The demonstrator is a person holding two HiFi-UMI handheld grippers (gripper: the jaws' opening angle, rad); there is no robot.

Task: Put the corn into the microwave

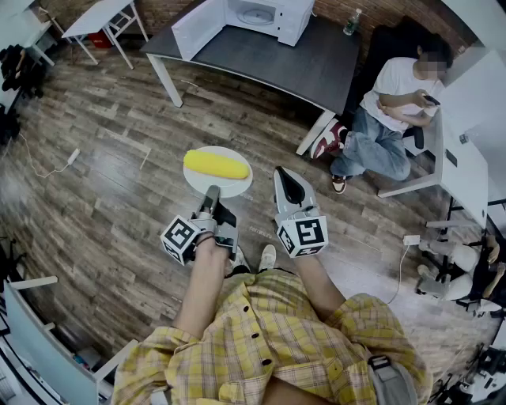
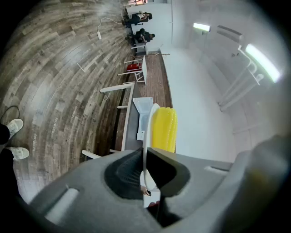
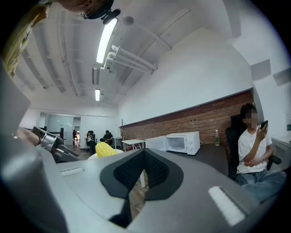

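Left gripper (image 1: 210,192) clenched on the rim of the white plate (image 1: 230,188); the corn (image 1: 216,164) lies across that plate. Right gripper (image 1: 283,176) pinched closed on nothing, just beside. Microwave (image 1: 261,17) stands door-open on the dark table (image 1: 269,59), well apart.

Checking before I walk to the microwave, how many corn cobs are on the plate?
1. The corn cob lies across the white plate, which the left gripper grips by its near rim. No second cob shows in any view.
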